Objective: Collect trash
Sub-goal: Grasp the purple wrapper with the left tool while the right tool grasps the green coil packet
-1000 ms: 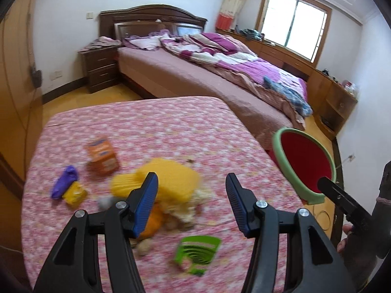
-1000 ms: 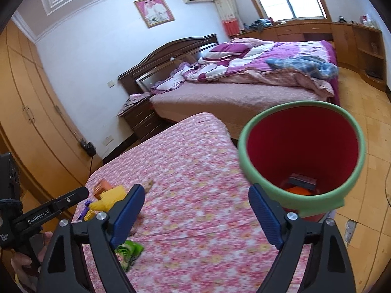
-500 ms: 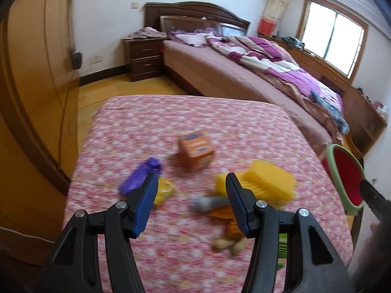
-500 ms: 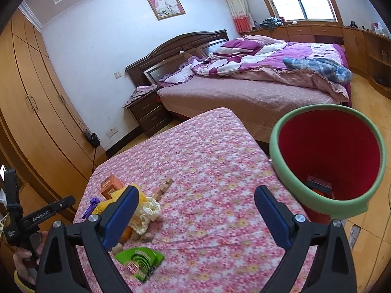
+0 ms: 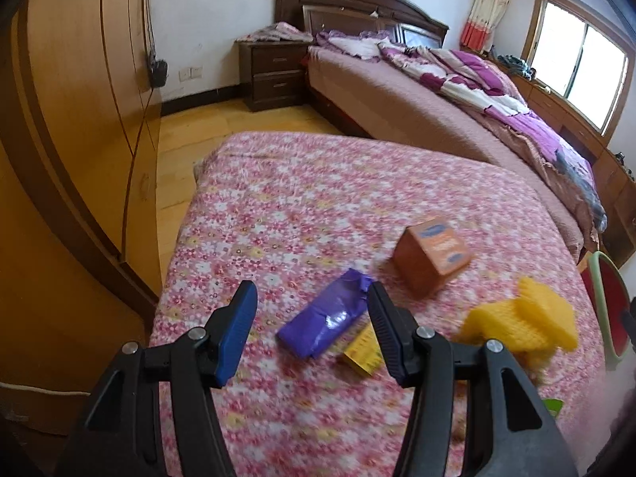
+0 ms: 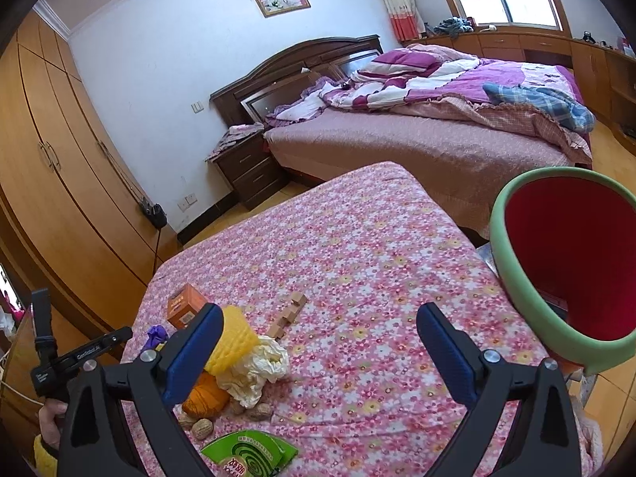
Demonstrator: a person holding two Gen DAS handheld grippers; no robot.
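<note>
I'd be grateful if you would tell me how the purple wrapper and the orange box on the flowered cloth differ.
The purple wrapper is soft, crinkled and glossy; the orange box is rigid cardboard with sharp edges. The wrapper lies flat and elongated, whereas the box stands taller, tilted on an edge. The wrapper sits between the fingers of the open left tool; the box lies beyond it, farther right. Both rest on the flowered cloth, not gripped.

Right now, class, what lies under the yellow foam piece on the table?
Crumpled white paper and an orange ball-like item sit beneath the yellow foam piece. Anything deeper is covered.
</note>
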